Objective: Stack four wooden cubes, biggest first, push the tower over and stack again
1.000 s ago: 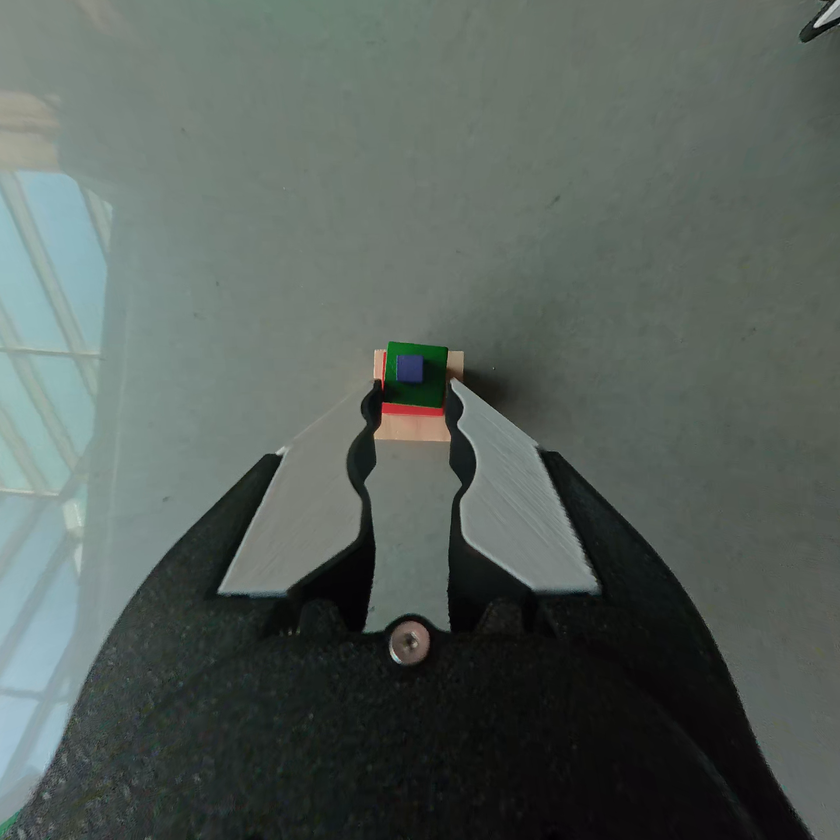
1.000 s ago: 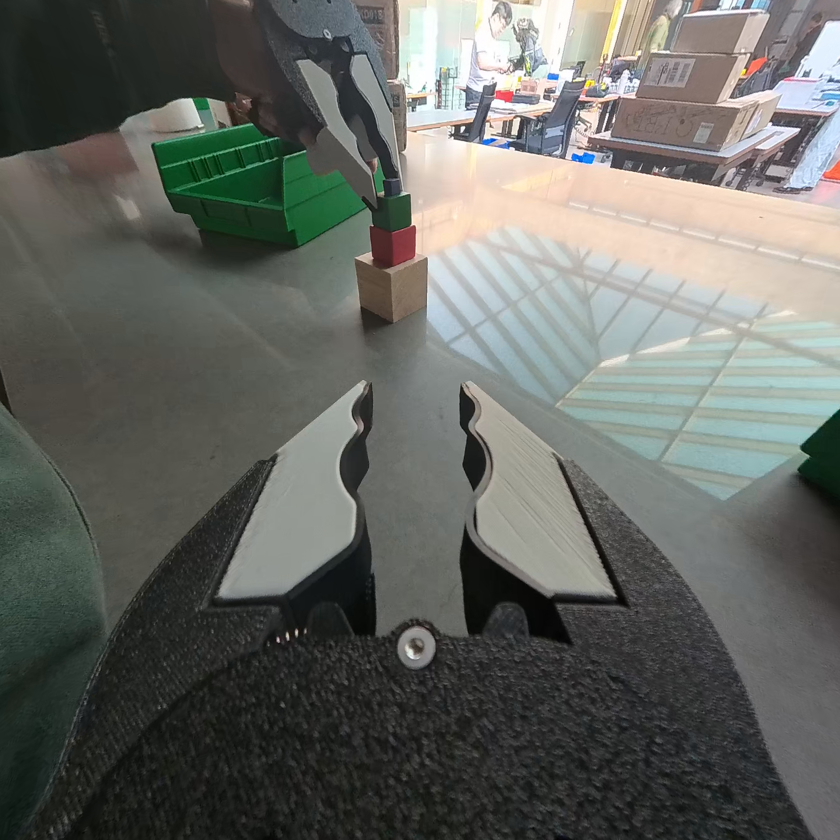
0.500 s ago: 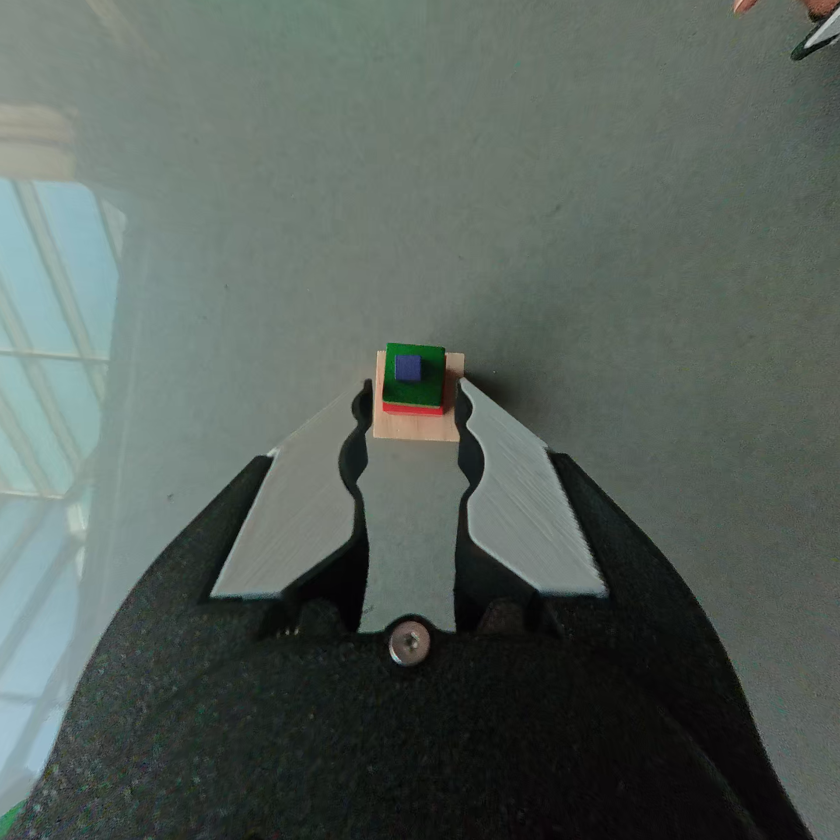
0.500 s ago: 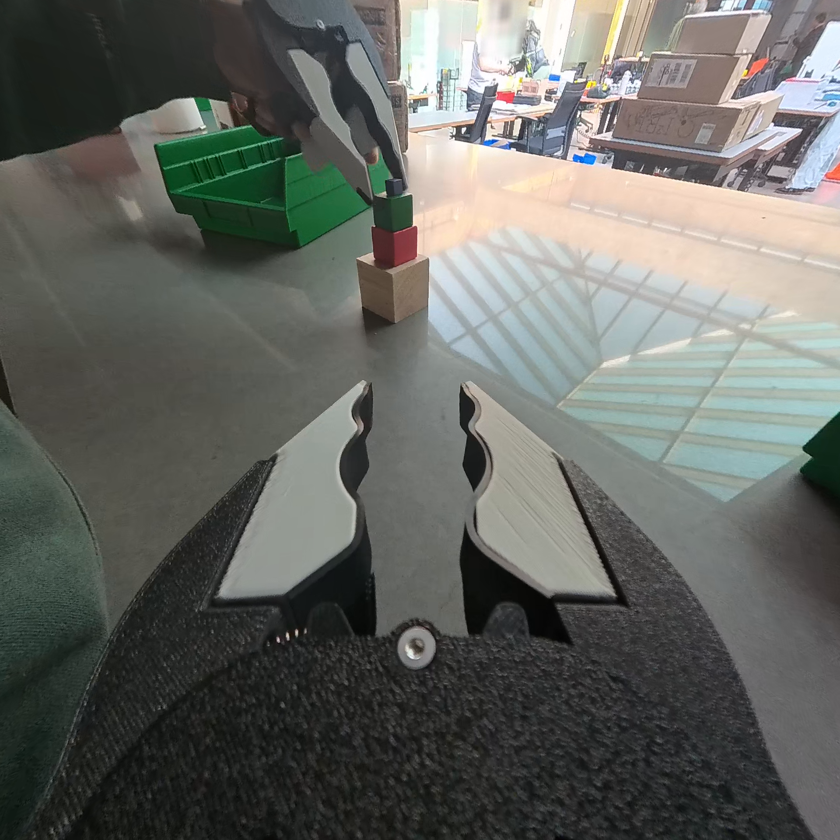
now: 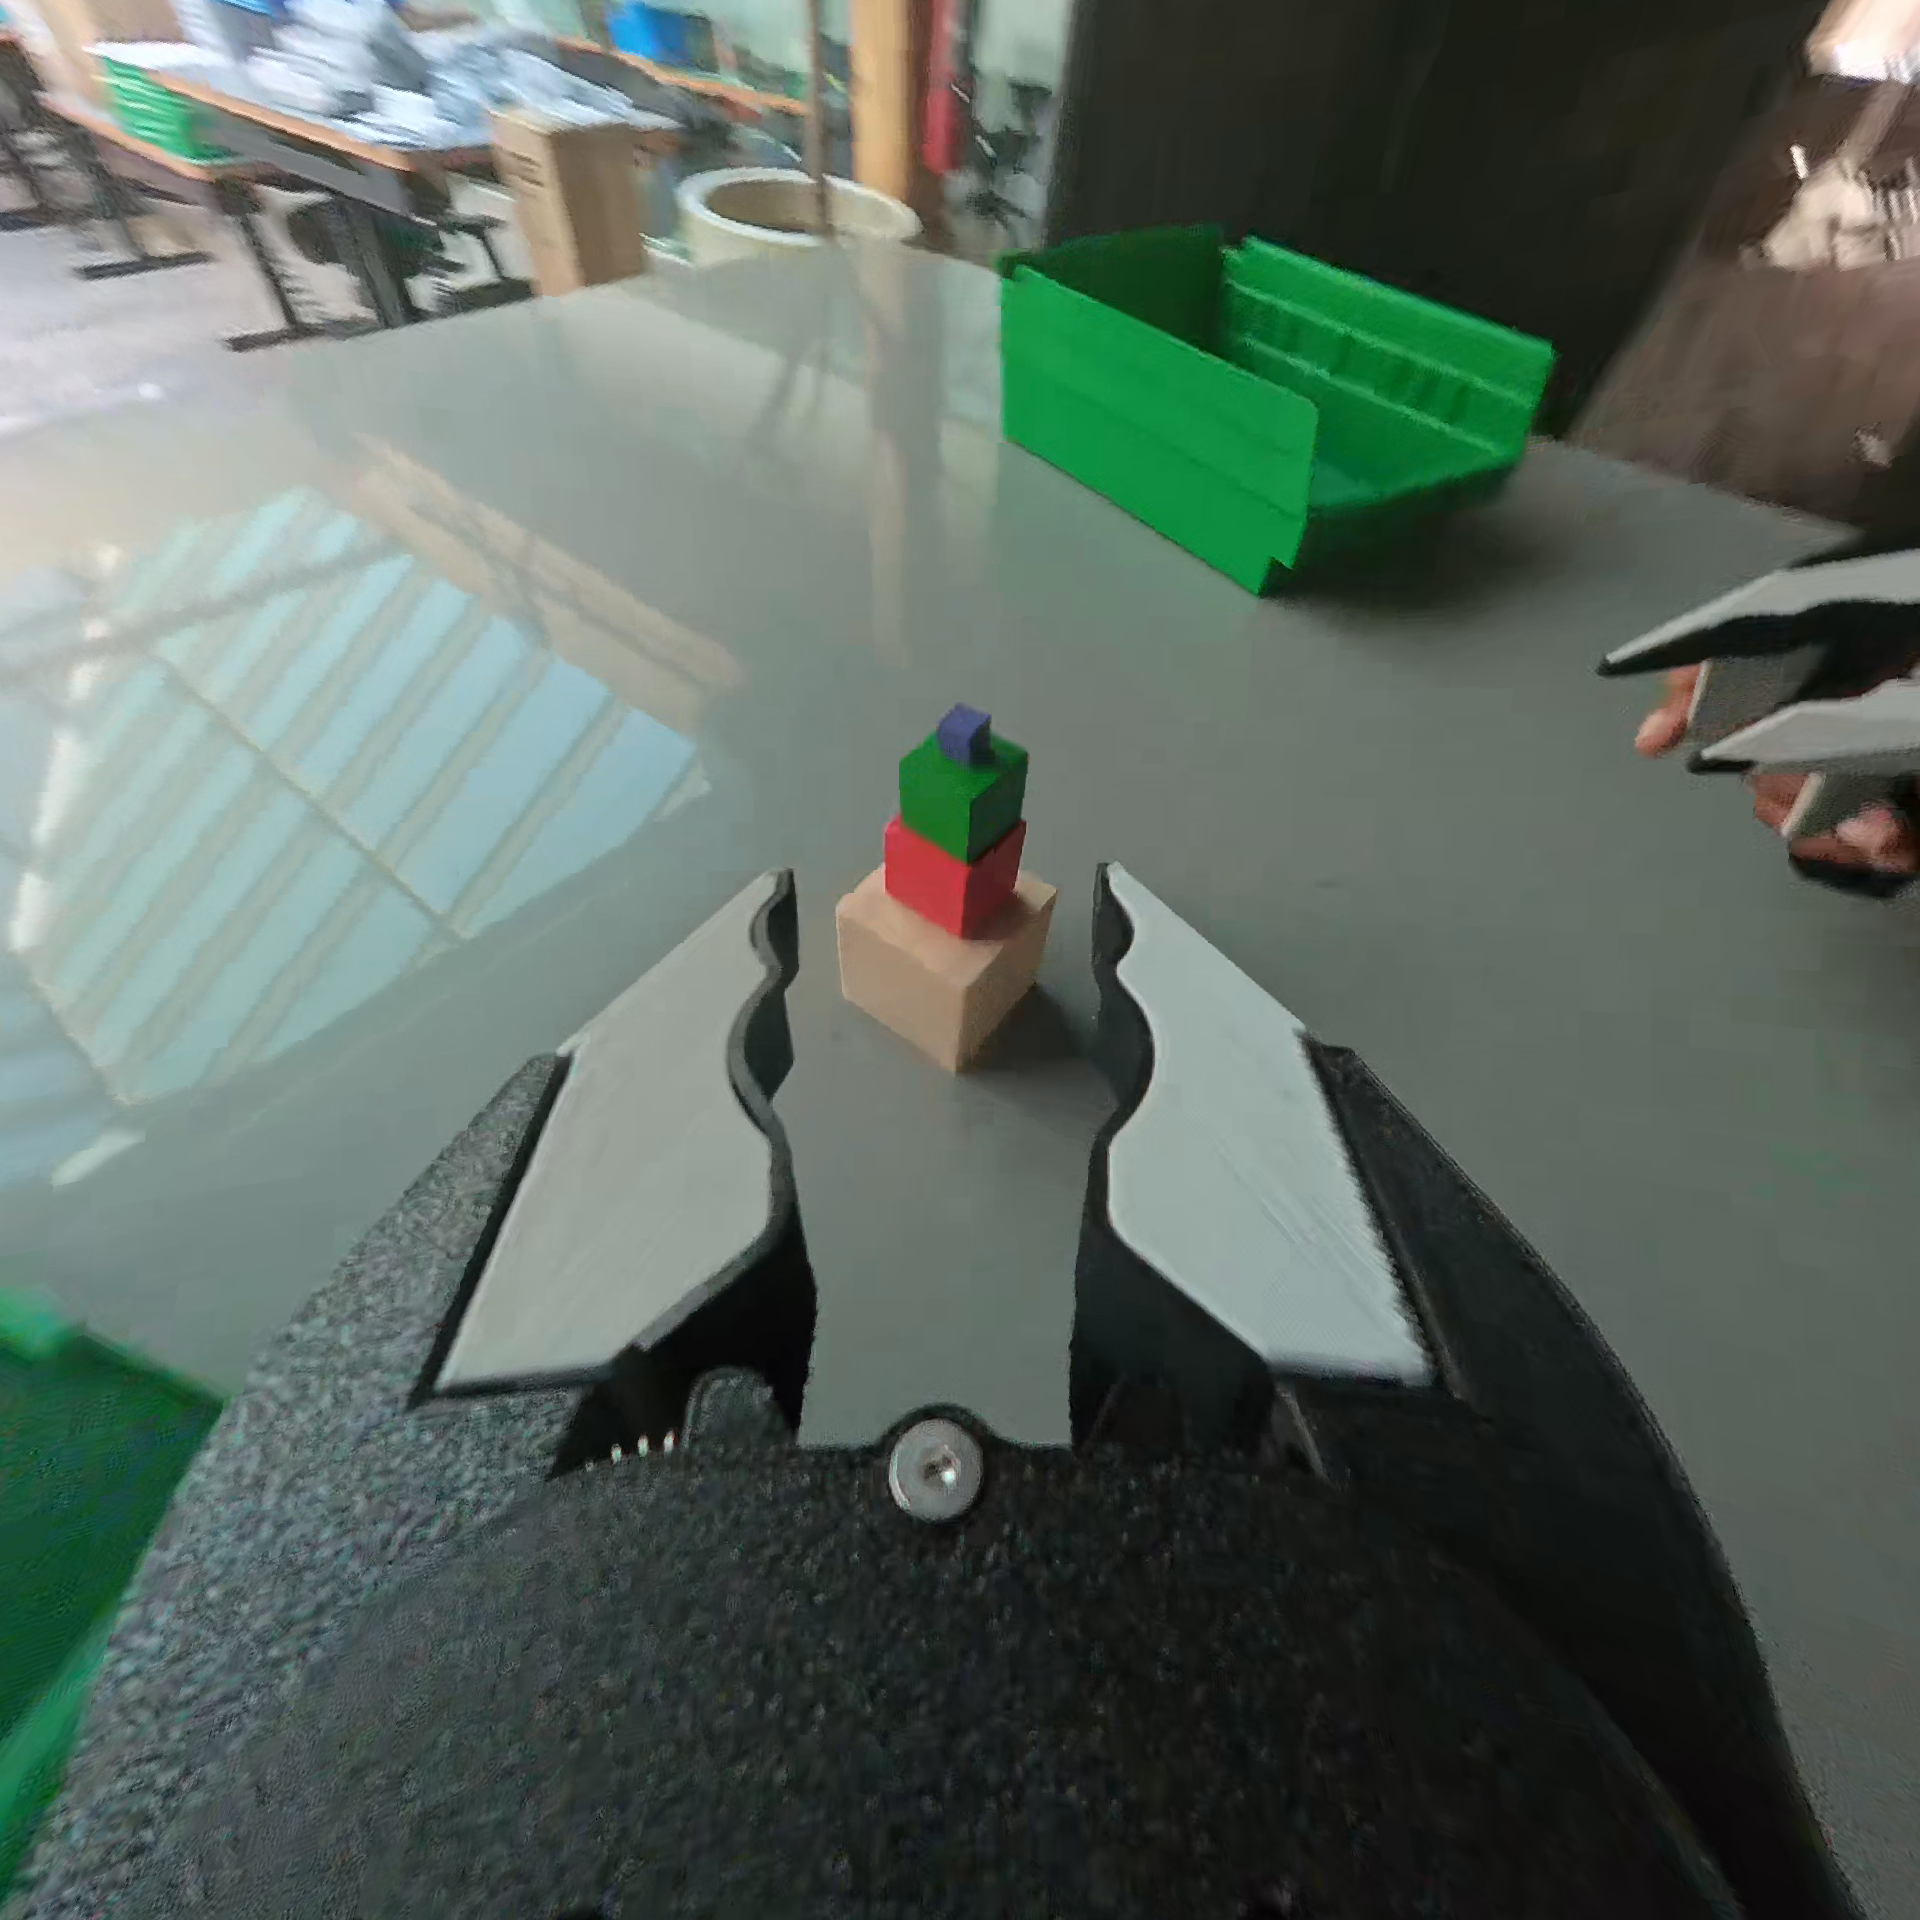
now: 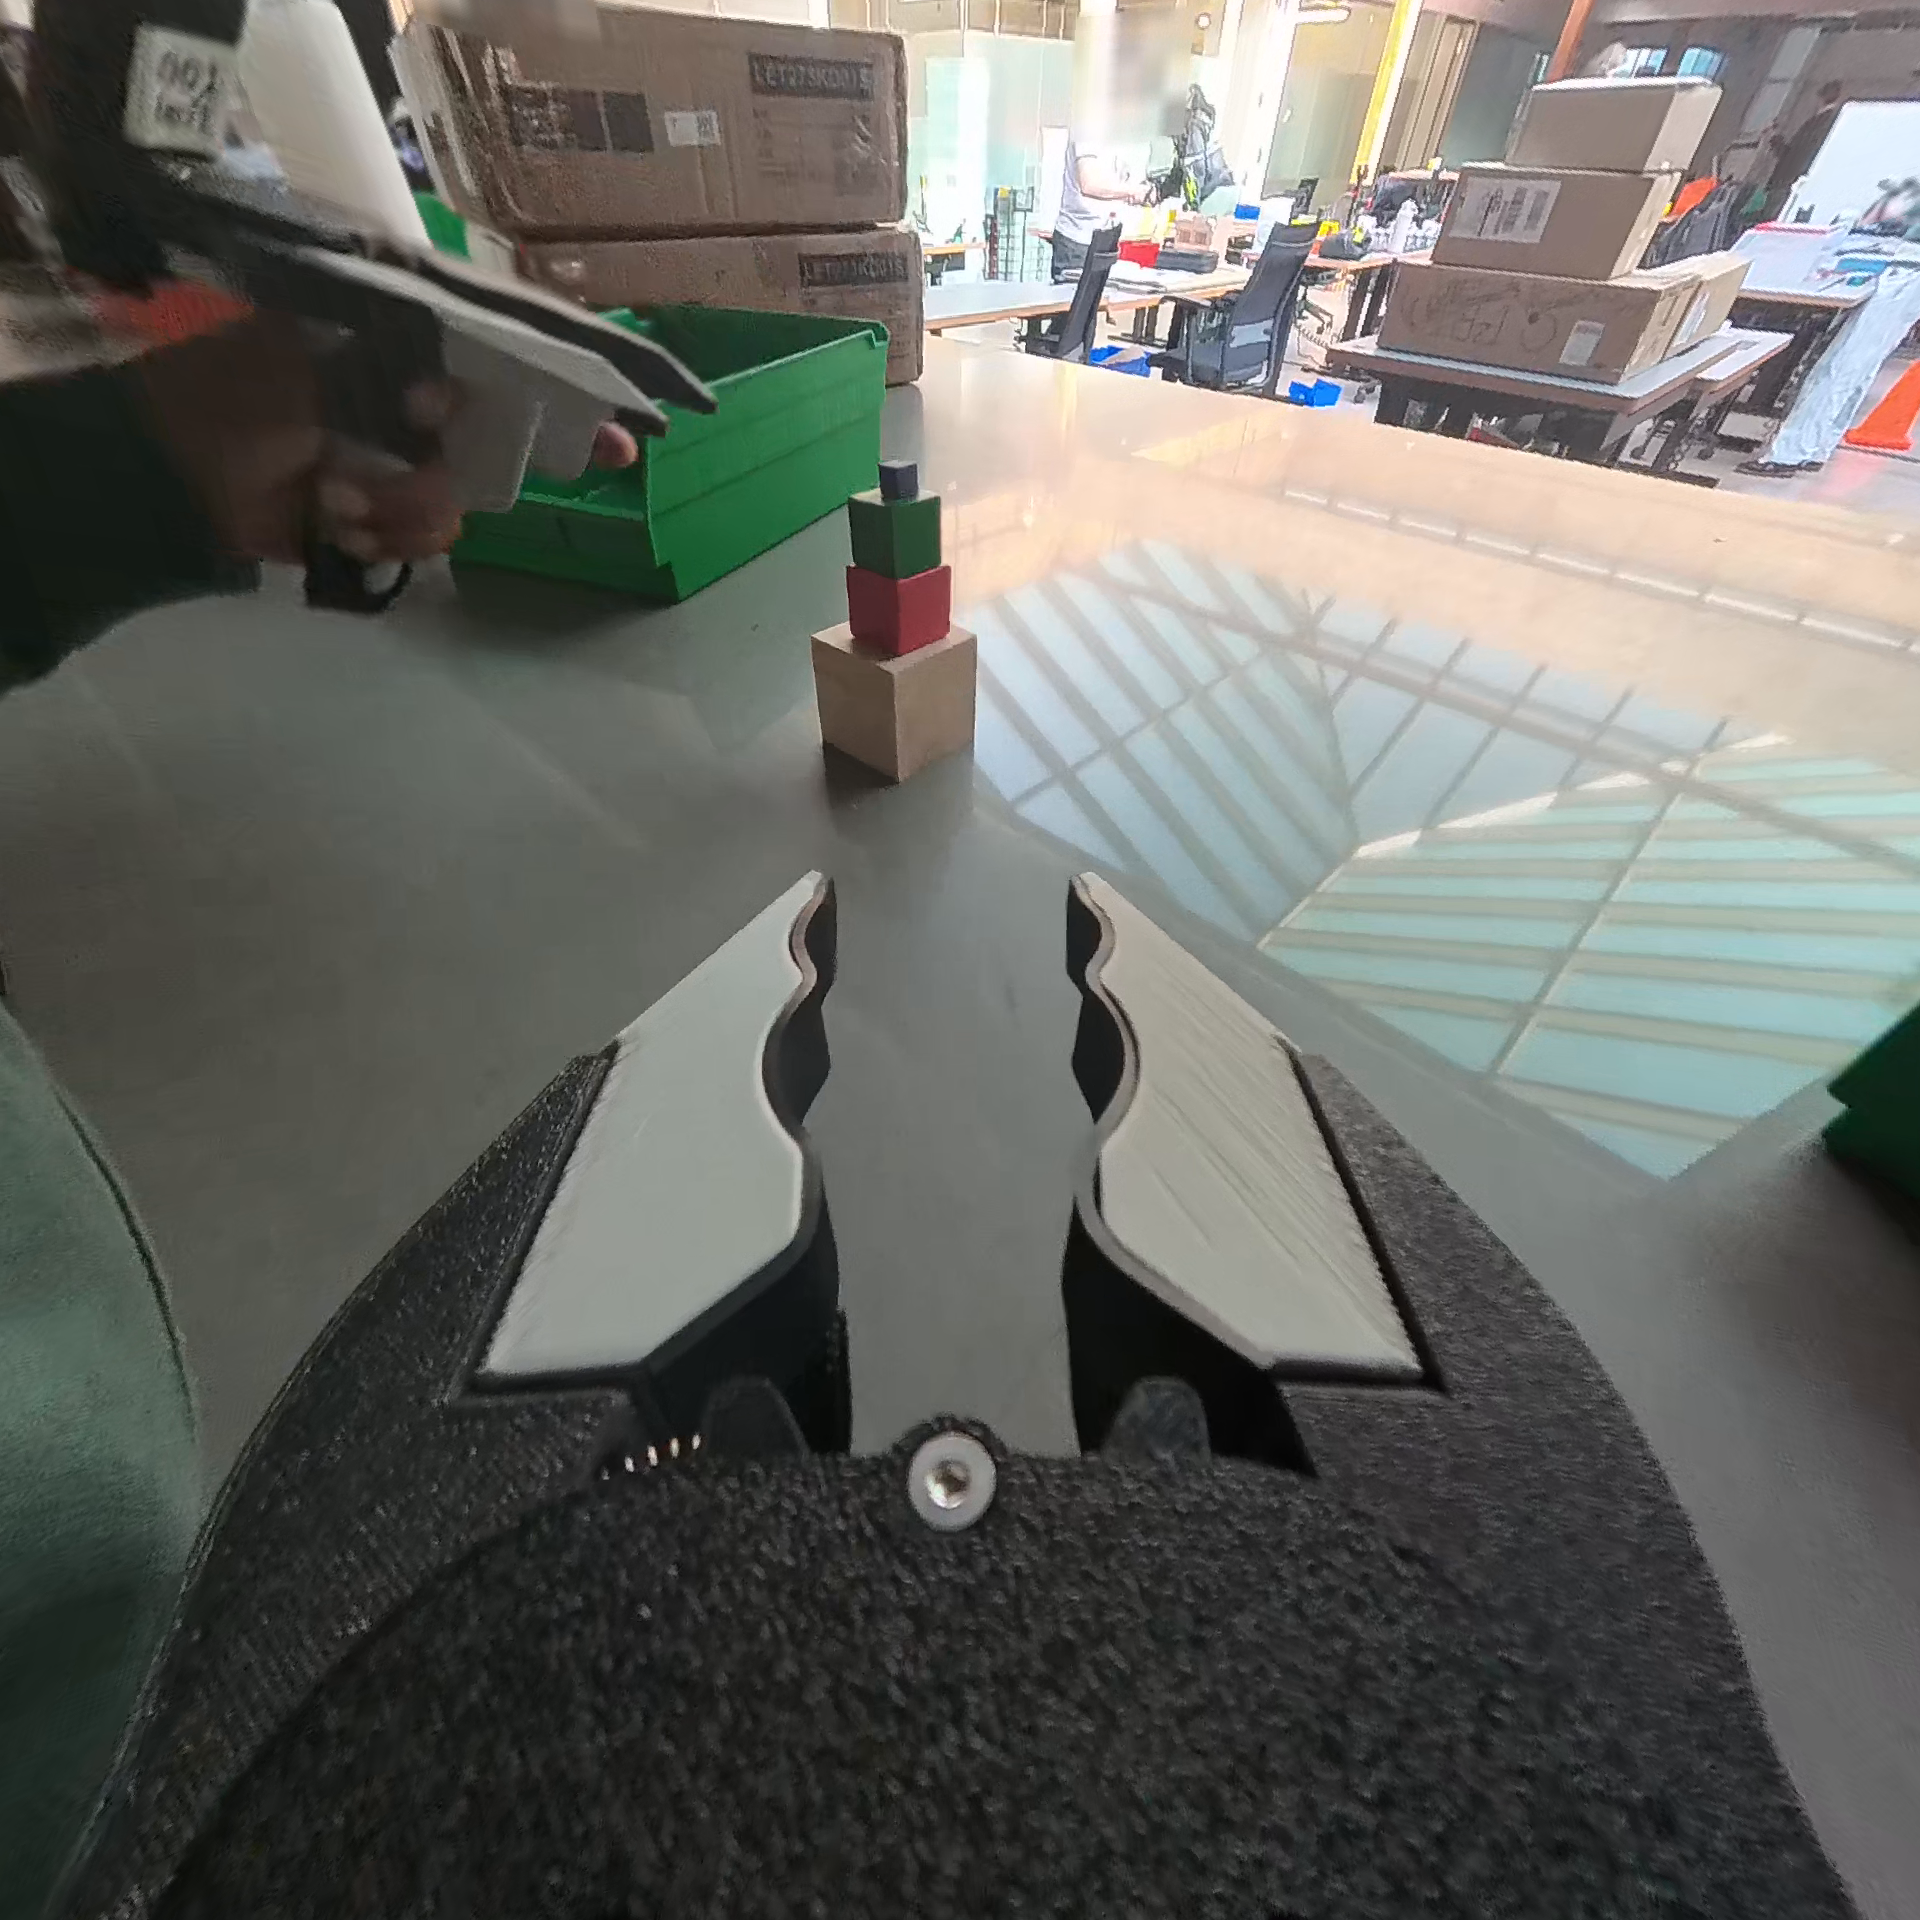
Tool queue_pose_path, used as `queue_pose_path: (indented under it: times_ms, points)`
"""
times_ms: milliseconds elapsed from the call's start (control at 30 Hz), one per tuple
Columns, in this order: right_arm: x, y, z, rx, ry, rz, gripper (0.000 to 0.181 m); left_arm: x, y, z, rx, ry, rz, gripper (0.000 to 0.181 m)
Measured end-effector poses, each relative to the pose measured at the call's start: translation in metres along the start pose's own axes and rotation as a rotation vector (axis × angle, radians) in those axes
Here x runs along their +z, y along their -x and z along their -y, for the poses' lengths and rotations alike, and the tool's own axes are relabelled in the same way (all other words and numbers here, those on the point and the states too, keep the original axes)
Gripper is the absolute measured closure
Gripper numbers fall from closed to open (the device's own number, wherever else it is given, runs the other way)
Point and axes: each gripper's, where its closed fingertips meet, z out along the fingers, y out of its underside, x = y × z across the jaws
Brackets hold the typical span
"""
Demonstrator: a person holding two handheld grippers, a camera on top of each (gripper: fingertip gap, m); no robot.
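A stack stands on the grey table (image 5: 1351, 935): a wooden cube (image 5: 940, 977) at the bottom, then a red cube (image 5: 951, 878), a green cube (image 5: 961, 790) and a small blue cube (image 5: 963, 732) on top. My left gripper (image 5: 945, 883) is open and empty, held level a little short of the stack. In the right wrist view it (image 6: 686, 414) hangs up and to the left of the stack (image 6: 896, 613), apart from it. My right gripper (image 6: 948, 888) is open and empty, low over the table and well short of the stack. It also shows at the right edge of the left wrist view (image 5: 1652, 717).
A green plastic bin (image 5: 1247, 436) sits on the table behind the stack, and also shows in the right wrist view (image 6: 727, 457). Cardboard boxes (image 6: 675, 125) stand behind it. Another green object (image 6: 1881, 1101) is at the right edge. A person's green sleeve (image 6: 62, 1351) is at the lower left. There is about 25 cm between the tips of the two grippers. My left gripper is the nearer one to the green cube (image 5: 961, 790): about 7 cm, against 20 cm.
My left gripper has pulled up and back from over the stack, swung from pointing down to level, and opened wider. The stack stands unchanged. My right gripper has barely moved.
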Motion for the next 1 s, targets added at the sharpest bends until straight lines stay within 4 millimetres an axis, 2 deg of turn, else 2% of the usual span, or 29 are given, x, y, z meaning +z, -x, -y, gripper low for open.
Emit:
queue_pose_path:
  times_ms: [133,300,467,600,733,767,900,1000]
  points:
    - [0.007,0.001,0.005,-0.003,0.001,-0.01,0.128,-0.023,0.003,-0.021,-0.155,-0.118,0.162,0.121]
    - [0.016,0.005,0.009,0.001,0.0,-0.005,0.124,-0.046,-0.003,-0.037,-0.202,-0.172,0.291,0.117]
    - [0.02,0.013,0.01,-0.024,0.013,0.007,0.124,-0.054,-0.004,-0.054,-0.184,-0.14,0.372,0.117]
    - [0.019,0.012,0.005,-0.014,0.034,-0.002,0.125,-0.055,0.008,-0.068,-0.201,-0.107,0.452,0.134]
    - [0.013,0.012,-0.003,-0.004,0.057,-0.017,0.125,-0.046,0.026,-0.082,-0.207,0.003,0.537,0.176]
    - [0.011,0.011,-0.005,-0.008,0.061,-0.028,0.125,-0.043,0.031,-0.082,-0.19,0.025,0.564,0.181]
    - [-0.004,0.001,-0.005,-0.01,0.049,-0.088,0.124,-0.013,0.049,-0.077,-0.134,0.101,0.613,0.181]
    - [-0.015,-0.011,-0.004,0.002,0.03,-0.133,0.125,0.025,0.06,-0.073,-0.074,0.166,0.621,0.181]
